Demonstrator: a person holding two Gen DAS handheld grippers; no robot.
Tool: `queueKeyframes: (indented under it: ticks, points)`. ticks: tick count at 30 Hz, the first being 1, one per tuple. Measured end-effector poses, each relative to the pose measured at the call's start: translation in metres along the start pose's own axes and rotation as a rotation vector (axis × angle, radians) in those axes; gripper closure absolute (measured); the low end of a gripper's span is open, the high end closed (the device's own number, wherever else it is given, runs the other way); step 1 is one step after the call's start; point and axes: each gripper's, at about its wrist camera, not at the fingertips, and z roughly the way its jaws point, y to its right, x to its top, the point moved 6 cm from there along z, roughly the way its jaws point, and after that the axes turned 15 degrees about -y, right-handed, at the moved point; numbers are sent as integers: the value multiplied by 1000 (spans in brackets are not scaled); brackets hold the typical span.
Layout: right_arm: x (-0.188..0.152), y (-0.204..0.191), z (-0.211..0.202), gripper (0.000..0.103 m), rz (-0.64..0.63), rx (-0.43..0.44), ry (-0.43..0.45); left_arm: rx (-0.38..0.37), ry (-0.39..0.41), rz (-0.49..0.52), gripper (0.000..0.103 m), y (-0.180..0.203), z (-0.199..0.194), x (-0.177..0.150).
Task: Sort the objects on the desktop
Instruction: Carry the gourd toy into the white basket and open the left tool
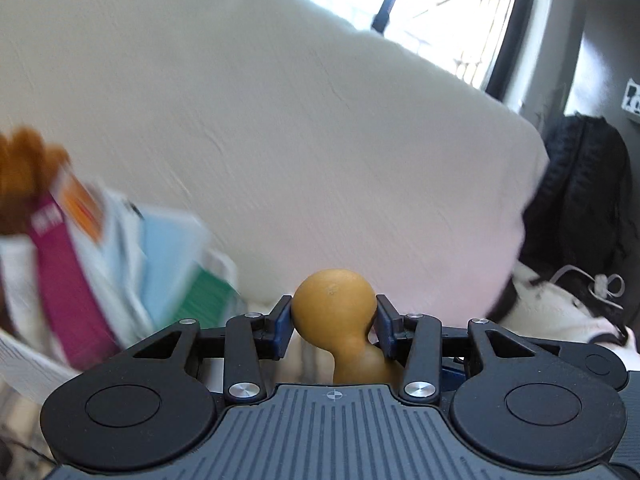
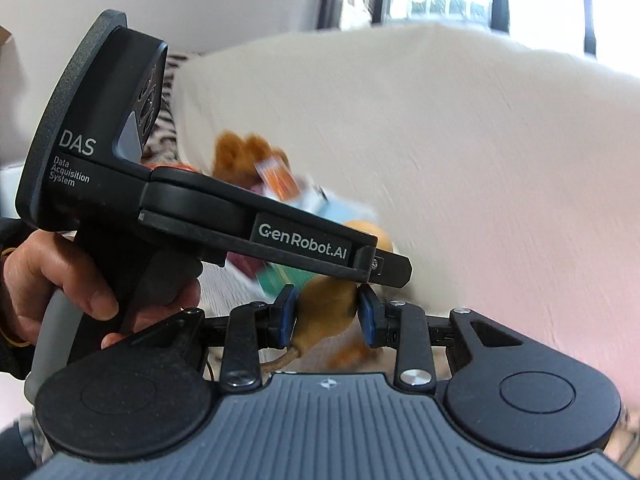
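A tan gourd [image 1: 334,300] is gripped by both grippers. My left gripper [image 1: 334,322] is shut on its rounded bulb end, the neck running back toward the camera. In the right wrist view my right gripper [image 2: 326,314] is shut on the gourd's other end [image 2: 326,304], with its dry stem [image 2: 280,360] pointing down and left. The left gripper's body [image 2: 200,208], held in a hand [image 2: 60,280], crosses just above and in front of the right fingers.
A white container [image 1: 24,360] at the left holds colourful packets and books [image 1: 120,256] and a brown plush toy [image 1: 24,168]. A cream-covered surface [image 1: 280,140] fills the background. A black backpack [image 1: 580,200] stands at the right by the window.
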Motion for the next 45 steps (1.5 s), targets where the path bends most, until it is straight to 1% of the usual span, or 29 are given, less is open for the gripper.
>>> queueKeyframes:
  ticks: [3, 5, 8, 10, 14, 15, 17, 21, 27, 28, 29, 34, 35, 38, 40, 41, 42, 43, 44, 45]
  points:
    - [28, -7, 12, 67, 6, 0, 49, 25, 17, -9, 60, -21, -11, 27]
    - [46, -9, 23, 67, 16, -1, 76, 45, 24, 3, 60, -34, -13, 42]
    - [65, -10, 43, 67, 30, -5, 97, 76, 25, 14, 60, -54, -9, 59]
    - [72, -8, 56, 67, 48, -7, 102, 78, 11, 16, 60, -67, -2, 66]
    - [76, -3, 91, 67, 97, -4, 100, 77, -33, -5, 60, -92, 22, 72]
    - [78, -2, 119, 67, 108, -1, 93, 82, -42, -7, 60, -96, 29, 74]
    - [77, 3, 136, 67, 131, 1, 81, 89, -52, -14, 60, -103, 42, 74]
    - [78, 6, 164, 67, 149, 3, 62, 97, -64, -14, 59, -121, 54, 75]
    - [80, 14, 193, 67, 171, 4, 37, 115, -66, 3, 59, -131, 63, 77]
    - [80, 14, 197, 67, 167, 5, 33, 114, -63, 4, 58, -132, 62, 77]
    - [80, 14, 200, 67, 162, 3, 29, 114, -62, 5, 55, -132, 62, 78]
    - [80, 15, 213, 64, 156, -7, 14, 125, -50, 10, 52, -133, 60, 78]
    - [80, 15, 214, 63, 153, -8, 15, 126, -49, 15, 46, -132, 60, 77]
    - [82, 16, 218, 59, 149, -13, 17, 134, -27, 21, 39, -131, 57, 79]
    - [84, 17, 220, 50, 150, -16, 20, 134, -17, 18, 33, -130, 55, 80]
    - [84, 18, 221, 47, 149, -17, 21, 137, -12, 14, 29, -130, 54, 81]
    - [85, 19, 222, 47, 149, -18, 20, 139, -4, 12, 24, -129, 52, 81]
    - [86, 20, 223, 46, 149, -19, 21, 142, 5, 10, 21, -129, 51, 82]
    - [86, 21, 224, 44, 151, -22, 24, 150, 16, 10, 15, -129, 50, 82]
    - [79, 23, 220, 42, 153, -27, 27, 162, 31, 8, 8, -128, 47, 82]
